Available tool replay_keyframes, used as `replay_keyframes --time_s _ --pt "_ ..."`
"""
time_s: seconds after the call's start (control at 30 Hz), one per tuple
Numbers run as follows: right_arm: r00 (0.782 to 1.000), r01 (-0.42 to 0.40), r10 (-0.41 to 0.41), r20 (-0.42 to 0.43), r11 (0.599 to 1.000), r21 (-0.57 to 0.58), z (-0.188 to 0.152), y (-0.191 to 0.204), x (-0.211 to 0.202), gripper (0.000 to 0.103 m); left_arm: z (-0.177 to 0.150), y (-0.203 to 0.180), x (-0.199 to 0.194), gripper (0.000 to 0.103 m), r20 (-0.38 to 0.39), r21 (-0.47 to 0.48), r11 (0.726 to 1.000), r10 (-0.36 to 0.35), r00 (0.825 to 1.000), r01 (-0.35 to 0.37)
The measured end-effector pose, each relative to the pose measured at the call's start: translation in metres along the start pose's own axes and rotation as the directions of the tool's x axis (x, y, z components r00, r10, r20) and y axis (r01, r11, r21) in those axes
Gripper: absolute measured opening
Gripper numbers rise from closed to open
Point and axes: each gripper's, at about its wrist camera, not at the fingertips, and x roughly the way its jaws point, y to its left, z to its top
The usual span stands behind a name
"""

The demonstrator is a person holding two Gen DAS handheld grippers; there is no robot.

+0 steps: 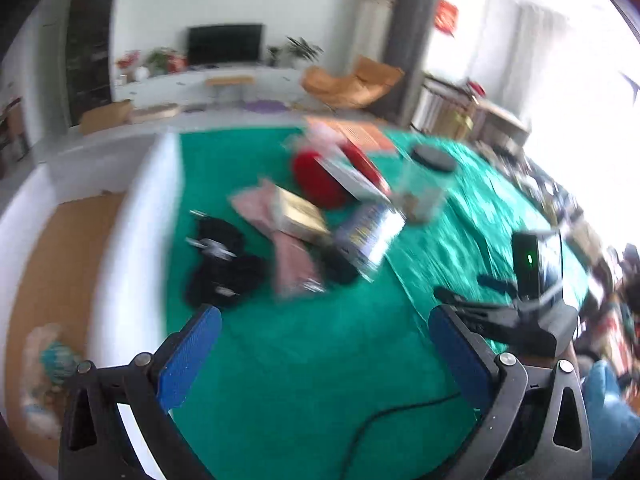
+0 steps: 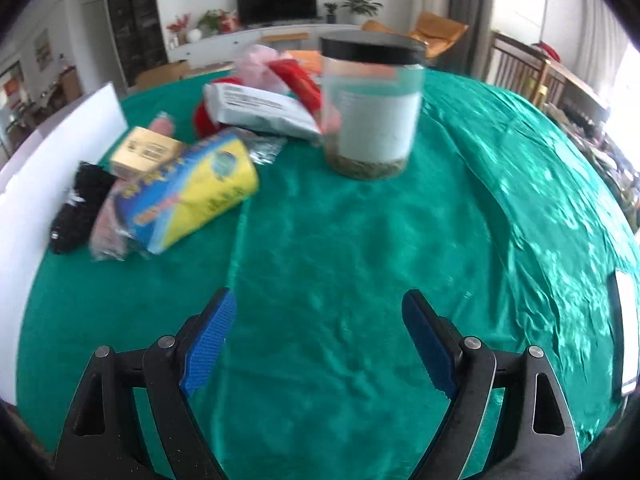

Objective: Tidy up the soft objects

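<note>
A pile of soft items lies on the green tablecloth (image 2: 360,240): a black knit piece (image 1: 224,268) (image 2: 78,204), a pink cloth (image 1: 288,256), a red plush item (image 1: 316,180), a yellow and blue packet (image 2: 192,192) (image 1: 372,232), a grey mailer bag (image 2: 264,110) and a small gold box (image 2: 142,152) (image 1: 298,212). My left gripper (image 1: 324,316) is open and empty, just short of the pile. My right gripper (image 2: 318,304) is open and empty over bare cloth, in front of the jar. The right gripper's body also shows in the left wrist view (image 1: 532,308).
A clear plastic jar (image 2: 372,108) (image 1: 426,184) with a black lid stands right of the pile. A white board (image 2: 52,168) (image 1: 136,240) runs along the table's left edge. A black cable (image 1: 384,416) lies on the cloth. A phone (image 2: 626,328) lies at the right edge.
</note>
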Motion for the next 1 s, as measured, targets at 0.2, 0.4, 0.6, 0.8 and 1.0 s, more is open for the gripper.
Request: replay_keyframes --time_s 0.2,0.4,0.6,0.8,1.0 --pt "0.998 0.059 -0.056 -0.027 0.992 0.109 -0.002 -0.033 0.015 0.087 -0.020 -0.012 0.087 0.103 -0.140 0.035 0.999 0.038 0.989 -0.034" --pt "0.996 0.085 -0.080 -0.050 0.989 0.119 0.000 -0.044 0.027 0.088 -0.030 0.003 0.114 0.103 -0.149 0.062 0.991 0.124 0.981 -0.116" --pt "0.995 0.089 -0.084 -0.047 0.989 0.119 -0.006 -0.037 0.022 0.090 -0.028 -0.002 0.118 0.103 -0.144 0.093 0.987 0.145 0.979 -0.132" --pt "0.995 0.090 -0.085 -0.047 0.989 0.119 -0.006 -0.036 0.022 0.091 -0.028 -0.003 0.119 0.103 -0.144 0.096 0.986 0.148 0.979 -0.135" --pt "0.995 0.093 -0.088 -0.047 0.988 0.119 -0.009 -0.030 0.019 0.093 -0.028 -0.003 0.119 0.103 -0.144 0.096 0.986 0.148 0.978 -0.135"
